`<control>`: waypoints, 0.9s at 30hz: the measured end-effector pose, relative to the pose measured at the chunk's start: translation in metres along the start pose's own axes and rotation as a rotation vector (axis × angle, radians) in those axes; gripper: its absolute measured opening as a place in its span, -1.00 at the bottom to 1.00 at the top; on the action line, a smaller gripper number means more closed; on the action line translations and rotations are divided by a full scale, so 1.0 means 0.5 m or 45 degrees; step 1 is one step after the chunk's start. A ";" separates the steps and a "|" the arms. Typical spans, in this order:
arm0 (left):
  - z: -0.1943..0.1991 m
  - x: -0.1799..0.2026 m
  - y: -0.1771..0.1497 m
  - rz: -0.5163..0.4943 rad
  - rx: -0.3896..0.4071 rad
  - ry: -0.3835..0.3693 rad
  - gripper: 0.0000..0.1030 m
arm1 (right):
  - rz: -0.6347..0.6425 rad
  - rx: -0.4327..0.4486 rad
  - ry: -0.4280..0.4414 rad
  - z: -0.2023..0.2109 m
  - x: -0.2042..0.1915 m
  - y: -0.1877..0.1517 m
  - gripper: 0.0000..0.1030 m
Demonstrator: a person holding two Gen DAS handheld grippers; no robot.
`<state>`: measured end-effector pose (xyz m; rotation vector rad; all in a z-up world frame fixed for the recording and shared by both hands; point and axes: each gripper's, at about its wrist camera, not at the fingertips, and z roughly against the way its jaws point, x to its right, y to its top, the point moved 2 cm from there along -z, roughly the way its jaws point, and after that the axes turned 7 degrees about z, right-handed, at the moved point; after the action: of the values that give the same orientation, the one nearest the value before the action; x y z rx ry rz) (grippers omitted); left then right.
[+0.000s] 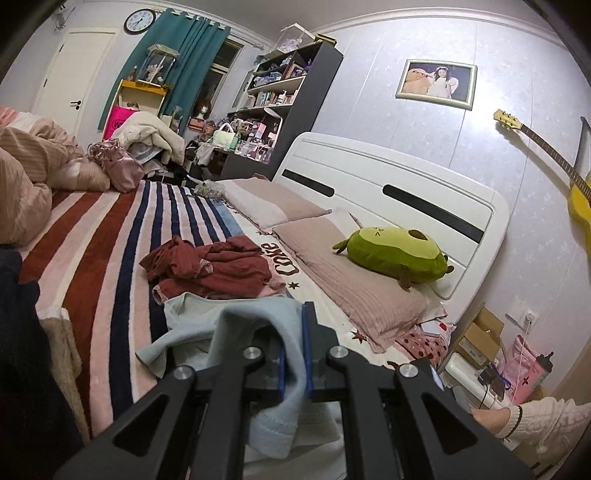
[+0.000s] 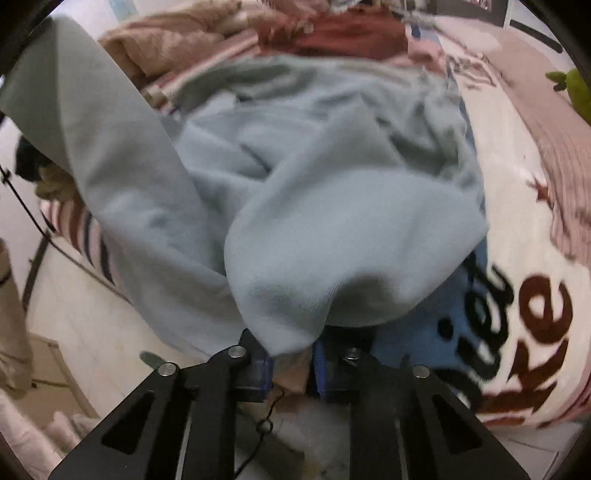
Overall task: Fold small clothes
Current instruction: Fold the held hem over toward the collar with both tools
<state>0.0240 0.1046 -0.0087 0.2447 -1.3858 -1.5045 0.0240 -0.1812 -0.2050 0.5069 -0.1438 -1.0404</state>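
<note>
A light blue garment (image 1: 236,332) lies crumpled at the near edge of the bed; it fills the right wrist view (image 2: 295,177), somewhat blurred. My left gripper (image 1: 293,354) is shut on a fold of it, the cloth draping over the left finger. My right gripper (image 2: 291,369) is shut on another edge of the same garment, which hangs over its fingers and hides the tips. A dark red garment (image 1: 218,266) lies crumpled further along the bed, also at the top of the right wrist view (image 2: 343,33).
The bed has a striped blanket (image 1: 110,236) with "Coke" lettering (image 2: 535,332). Pillows (image 1: 354,280) and a green avocado plush (image 1: 395,254) lie by the white headboard (image 1: 406,184). A pink duvet (image 1: 33,173) is heaped at the left. Floor (image 2: 92,332) lies beside the bed.
</note>
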 end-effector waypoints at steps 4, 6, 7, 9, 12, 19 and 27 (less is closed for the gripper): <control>0.003 -0.006 0.013 -0.015 0.027 0.043 -0.91 | -0.029 0.180 0.020 0.071 0.025 0.049 -0.83; 0.005 -0.014 0.020 -0.014 0.043 0.065 -0.91 | -0.063 0.275 -0.008 0.115 0.062 0.086 -0.86; 0.005 -0.021 0.025 -0.006 0.052 0.075 -0.91 | -0.083 0.303 -0.032 0.129 0.080 0.102 -0.87; -0.003 -0.035 0.031 0.009 0.062 0.100 -0.91 | -0.115 0.325 -0.091 0.148 0.124 0.137 -0.87; -0.031 -0.069 0.032 0.046 0.049 0.141 -0.91 | -0.184 0.273 -0.135 0.135 0.199 0.170 -0.87; -0.131 -0.150 -0.005 0.109 -0.084 0.233 -0.91 | -0.120 0.148 -0.153 0.031 0.230 0.204 -0.85; -0.199 -0.207 -0.080 0.152 -0.256 0.301 -0.91 | -0.249 0.125 -0.039 0.013 0.283 0.199 -0.35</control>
<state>0.1211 0.1145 -0.1214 0.2024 -1.0369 -1.4528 0.1719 -0.2639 -0.1701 0.6028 -0.1759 -1.2366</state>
